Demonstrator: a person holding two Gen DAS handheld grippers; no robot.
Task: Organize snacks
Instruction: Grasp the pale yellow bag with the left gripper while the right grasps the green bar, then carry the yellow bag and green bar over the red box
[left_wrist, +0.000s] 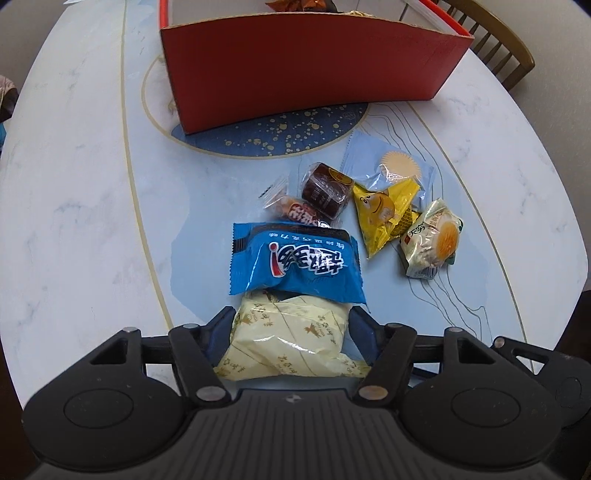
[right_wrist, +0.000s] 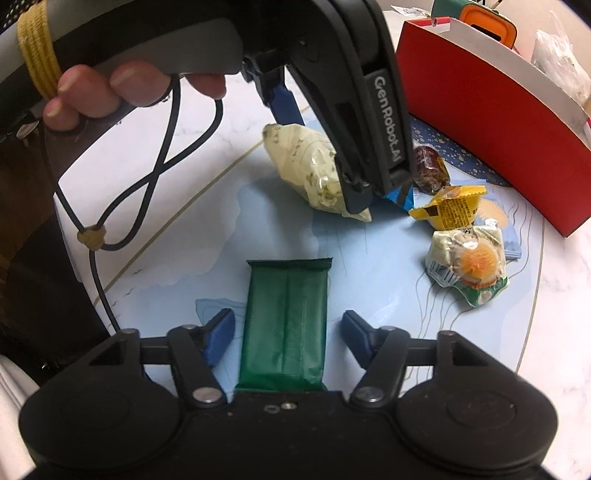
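My left gripper (left_wrist: 291, 325) is shut on a pale yellow snack packet (left_wrist: 291, 339), pressed between both blue fingers; the packet also shows in the right wrist view (right_wrist: 306, 166). A blue packet (left_wrist: 295, 264) lies just beyond it. My right gripper (right_wrist: 288, 328) is open, its blue fingers either side of a dark green packet (right_wrist: 286, 325) lying flat on the table, not touching it. The red box (left_wrist: 306, 70) stands at the back, also seen in the right wrist view (right_wrist: 491, 114).
Loose snacks lie to the right: a brown sweet (left_wrist: 325, 188), a yellow packet (left_wrist: 384, 214), a white-orange packet (left_wrist: 432, 240) and a light blue packet (left_wrist: 391, 162). A wooden chair (left_wrist: 498, 44) stands behind the table. A black cable (right_wrist: 155, 166) hangs from the left gripper.
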